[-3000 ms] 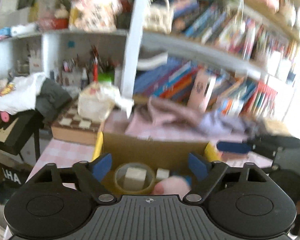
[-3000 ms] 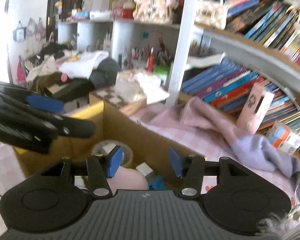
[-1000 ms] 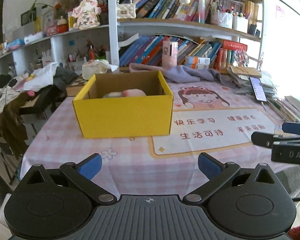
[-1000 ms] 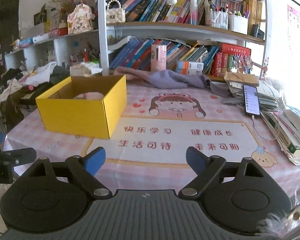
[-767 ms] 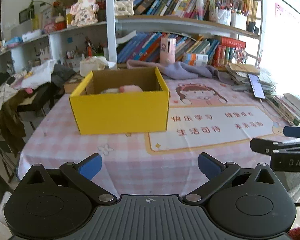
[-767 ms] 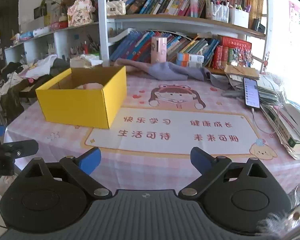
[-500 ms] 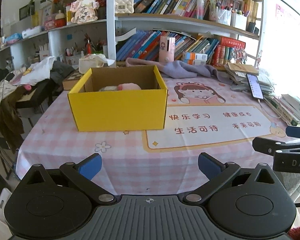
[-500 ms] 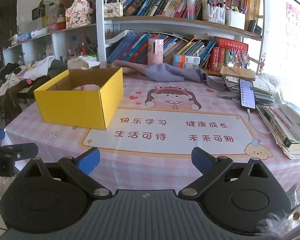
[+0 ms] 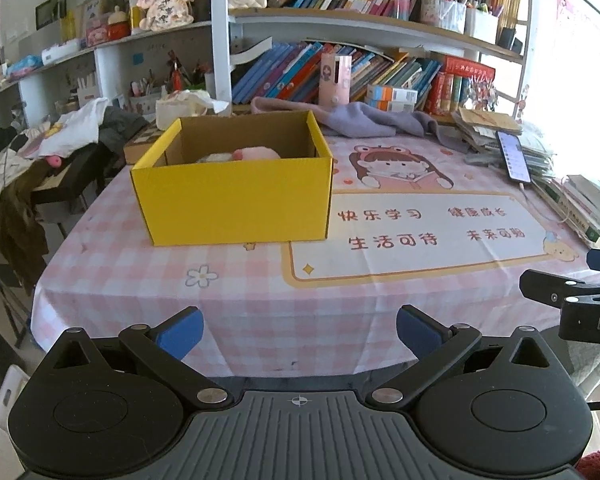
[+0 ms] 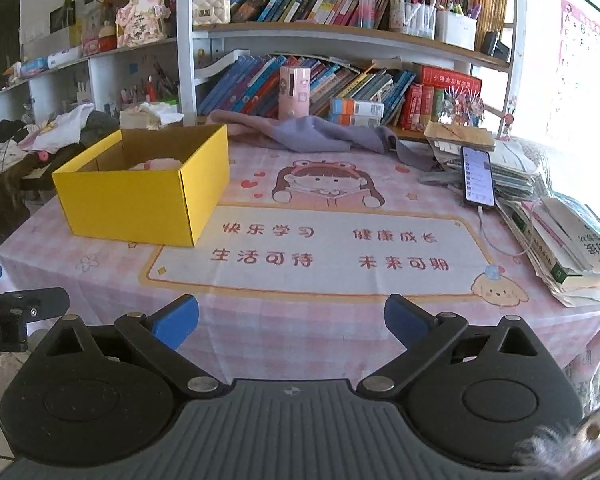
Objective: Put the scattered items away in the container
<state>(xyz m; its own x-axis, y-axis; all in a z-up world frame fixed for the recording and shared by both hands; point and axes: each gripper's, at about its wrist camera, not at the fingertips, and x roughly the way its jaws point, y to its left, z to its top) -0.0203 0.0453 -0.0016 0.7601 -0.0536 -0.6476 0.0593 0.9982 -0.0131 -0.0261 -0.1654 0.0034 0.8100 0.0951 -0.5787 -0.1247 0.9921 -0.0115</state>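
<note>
Blue-padded left gripper (image 9: 298,330) and right gripper (image 10: 291,318) both gape wide, empty, short of the table (image 9: 260,300). Beyond sits the yellow box (image 9: 236,200), a pink toy (image 9: 256,154) inside. Risk: a careless forward sweep could shove the light box.

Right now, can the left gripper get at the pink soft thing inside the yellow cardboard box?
Probably yes. The left gripper is open and empty, the yellow cardboard box has no lid, and bare checked tablecloth lies between. The pink soft thing sits low, so reach from above.
</note>
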